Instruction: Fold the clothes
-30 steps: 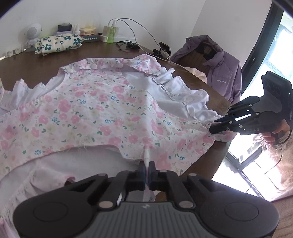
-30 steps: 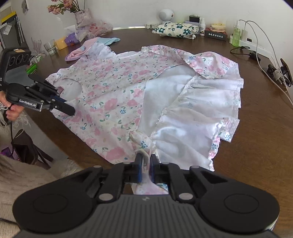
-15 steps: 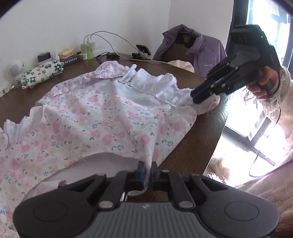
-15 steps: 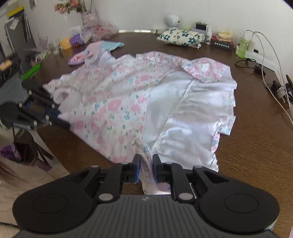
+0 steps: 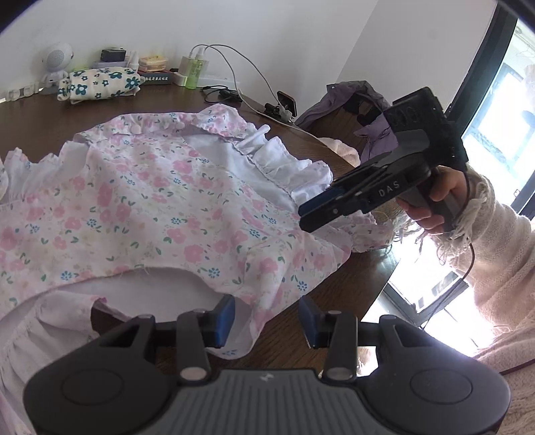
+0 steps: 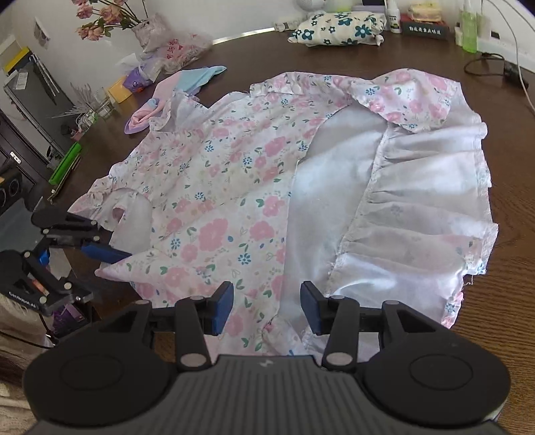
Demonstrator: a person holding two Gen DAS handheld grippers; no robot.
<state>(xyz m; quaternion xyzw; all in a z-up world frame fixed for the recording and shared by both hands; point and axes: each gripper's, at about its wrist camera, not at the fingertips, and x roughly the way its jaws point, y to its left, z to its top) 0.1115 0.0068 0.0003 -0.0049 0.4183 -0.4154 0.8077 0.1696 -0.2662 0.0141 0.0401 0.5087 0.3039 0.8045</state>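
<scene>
A pink floral dress [image 5: 150,207] [image 6: 234,200] with a white lining lies spread on the dark wooden table [image 5: 33,123] [image 6: 515,301], one side folded over so the lining shows. My left gripper [image 5: 266,318] sits at the dress's near edge. Its jaws are opening, and the hem lies loose between the pads, not pinched. It also shows at the left of the right wrist view as the left gripper [image 6: 90,234]. My right gripper [image 6: 265,309] is opening over the near hem, with the cloth slack under it. In the left wrist view a hand holds the right gripper [image 5: 311,214] above the frilled corner.
Along the far wall are a floral pouch [image 5: 100,83] [image 6: 334,26], a green bottle [image 5: 194,72], cables and a phone [image 5: 287,100]. A purple jacket [image 5: 351,107] hangs on a chair by the window. A pastel garment [image 6: 187,80] and a vase of flowers [image 6: 100,16] sit at the far left.
Both grippers were shut on the dress's near edge. Their jaws have now spread and let the cloth go, and it has settled on the table. The right gripper has shifted over the frilled corner.
</scene>
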